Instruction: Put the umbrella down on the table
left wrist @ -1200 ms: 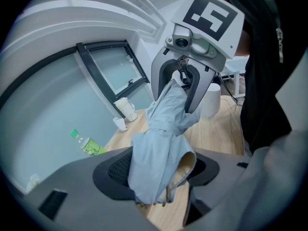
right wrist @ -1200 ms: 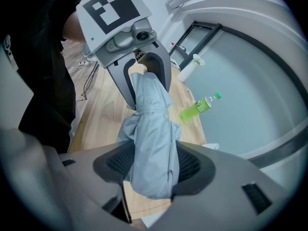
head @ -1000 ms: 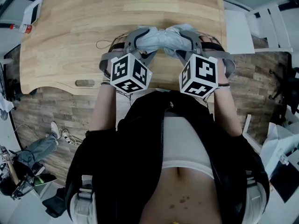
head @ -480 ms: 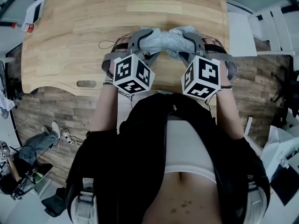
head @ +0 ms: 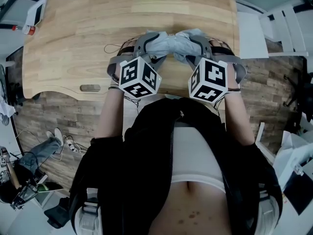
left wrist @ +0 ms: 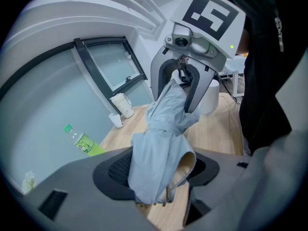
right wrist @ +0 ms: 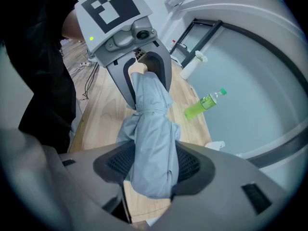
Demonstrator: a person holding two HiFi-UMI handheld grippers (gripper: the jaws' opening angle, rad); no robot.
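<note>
Left gripper (left wrist: 156, 174) and right gripper (right wrist: 151, 170) each clamp one end of the folded grey-blue umbrella (head: 171, 42), over the near edge of the table (head: 73, 43); whether it touches the wood is hidden behind them.

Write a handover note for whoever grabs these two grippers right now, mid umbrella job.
Left gripper: shut on one end of the folded umbrella.
Right gripper: shut on the other end.
It spans between them above the near edge of the table; I can't tell whether it touches the wood.
Done: it is over the table.
Left: lower it, open both sets of jaws, pull back.
</note>
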